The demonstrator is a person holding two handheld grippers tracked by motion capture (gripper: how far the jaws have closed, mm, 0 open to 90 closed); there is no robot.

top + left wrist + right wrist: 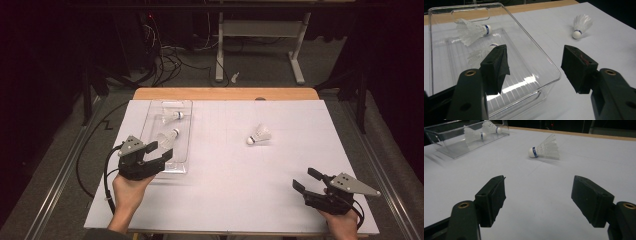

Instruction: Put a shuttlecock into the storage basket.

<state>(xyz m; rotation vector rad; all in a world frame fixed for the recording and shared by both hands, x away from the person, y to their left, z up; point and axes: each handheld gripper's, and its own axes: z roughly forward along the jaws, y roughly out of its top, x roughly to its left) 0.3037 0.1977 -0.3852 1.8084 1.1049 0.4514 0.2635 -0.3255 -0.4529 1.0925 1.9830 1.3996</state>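
A clear plastic tray lies on the left of the white table. Two white shuttlecocks rest in it: one at the far end, one nearer the middle. A third shuttlecock lies on the table, right of centre. My left gripper hovers open over the tray's near end, nothing between its jaws. My right gripper stands open and empty near the front right corner, pointing towards the loose shuttlecock.
The table's far edge is a bare wooden strip. Beyond it, on the floor, stand a white desk frame and tangled cables. A black cable trails off the table's left side from my left gripper.
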